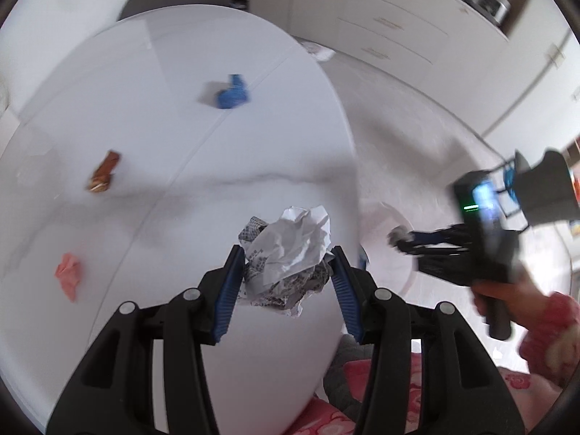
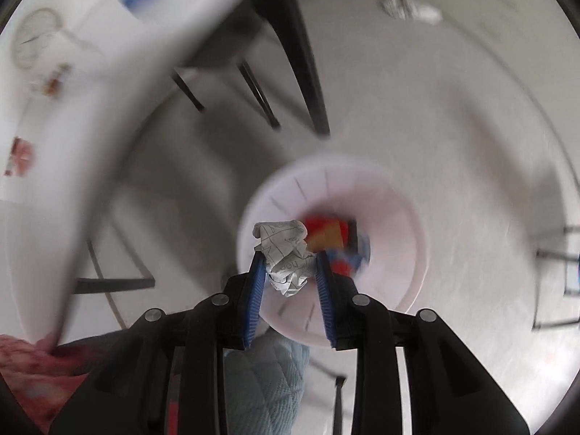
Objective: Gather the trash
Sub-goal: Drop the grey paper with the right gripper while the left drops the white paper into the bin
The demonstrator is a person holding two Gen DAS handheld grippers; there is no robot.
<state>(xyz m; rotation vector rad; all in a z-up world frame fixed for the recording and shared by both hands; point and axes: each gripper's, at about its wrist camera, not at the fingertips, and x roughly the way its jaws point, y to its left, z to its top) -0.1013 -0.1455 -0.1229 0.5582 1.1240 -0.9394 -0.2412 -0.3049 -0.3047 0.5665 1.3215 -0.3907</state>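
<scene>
My left gripper [image 1: 286, 253] is shut on a large crumpled printed paper [image 1: 290, 250], held above the white oval table [image 1: 253, 137] near its right edge. A blue wad [image 1: 232, 92], a brown wrapper [image 1: 103, 172] and a pink wad [image 1: 69, 273] lie on the table. My right gripper [image 2: 288, 257] is shut on a small crumpled paper ball [image 2: 286, 253], held over the white trash bin [image 2: 391, 253] on the floor. The bin holds red, yellow and blue scraps [image 2: 330, 239]. The right gripper also shows in the left wrist view [image 1: 398, 239], to the right above the bin [image 1: 384, 239].
A dark chair [image 2: 286, 36] stands by the table. Another crumpled paper [image 2: 409, 5] lies on the floor farther off. White drawers [image 1: 398, 18] line the far wall. The person's pink-patterned clothing [image 1: 362, 398] is close below the grippers.
</scene>
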